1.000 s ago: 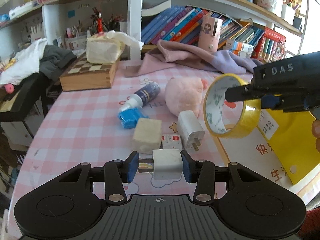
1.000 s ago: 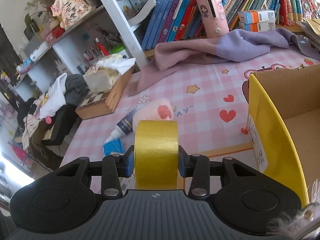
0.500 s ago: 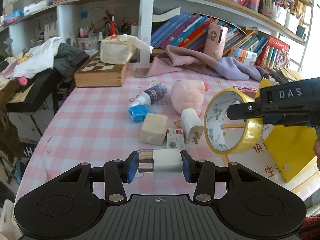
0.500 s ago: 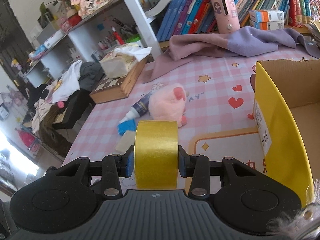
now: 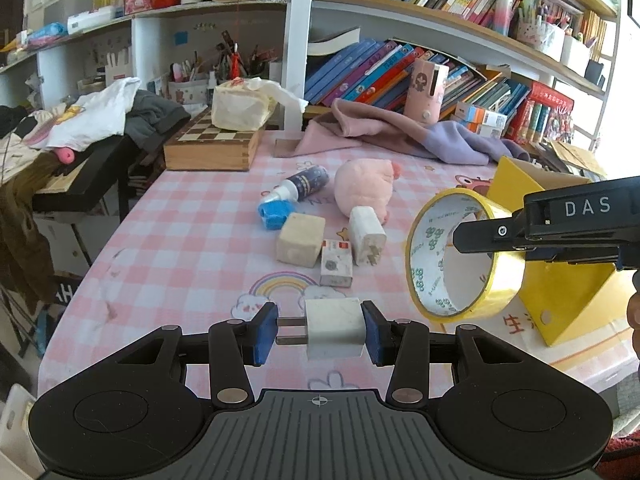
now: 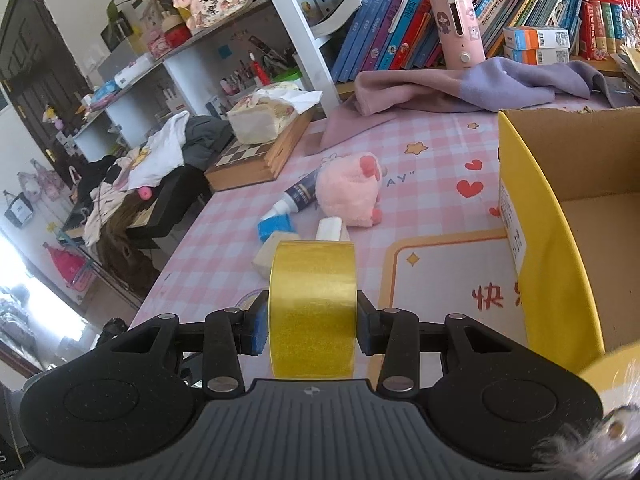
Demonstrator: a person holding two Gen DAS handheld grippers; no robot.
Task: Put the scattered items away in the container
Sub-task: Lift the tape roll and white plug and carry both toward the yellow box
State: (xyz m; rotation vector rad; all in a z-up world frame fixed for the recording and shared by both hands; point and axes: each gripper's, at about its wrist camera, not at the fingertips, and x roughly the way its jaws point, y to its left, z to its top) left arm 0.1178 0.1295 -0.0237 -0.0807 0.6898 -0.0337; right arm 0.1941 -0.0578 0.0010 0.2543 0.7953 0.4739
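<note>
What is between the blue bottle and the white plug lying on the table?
In the left wrist view, the pink plush toy sits between the blue bottle and the white plug, touching the plug's far end.

The open yellow cardboard box (image 6: 560,240) on my right has a bare floor, its tall near-left wall the one edge to clear. Left of it, the pink checked tabletop (image 5: 192,248) lies free. Farther off, a cluster blocks the middle: pink plush toy (image 5: 364,192), white charger plug (image 5: 366,234), beige foam block (image 5: 300,240), small white carton (image 5: 337,267).
</note>
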